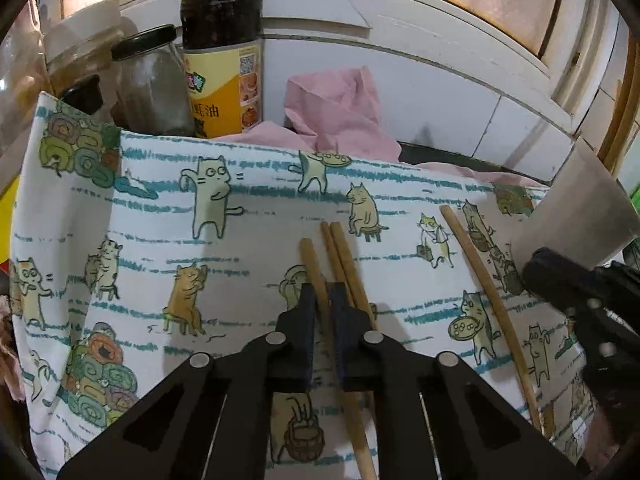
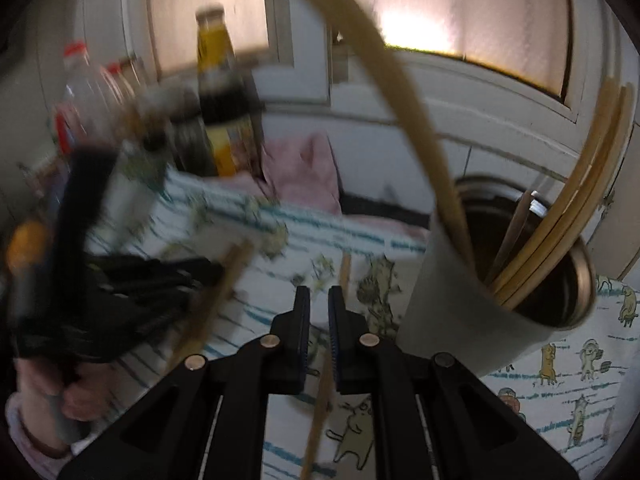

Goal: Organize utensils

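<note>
On the counter we see a cat-print cloth [image 1: 248,240], then a grey cup [image 2: 452,320] holding chopsticks [image 2: 560,240]. Our left tongs [image 1: 323,300] pinch one chopstick [image 1: 314,268] on the cloth; our right tongs [image 2: 319,304] sit nearly pressed together over another chopstick [image 2: 324,400].

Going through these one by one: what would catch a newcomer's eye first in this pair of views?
First, the white cloth printed with cartoon cats covering the table, with pale wooden chopsticks scattered on it. The left gripper is shut on one of them in the centre. At the right stands a grey cylindrical holder already bristling with chopsticks, and a dark sauce bottle with a yellow label rises behind.
</note>
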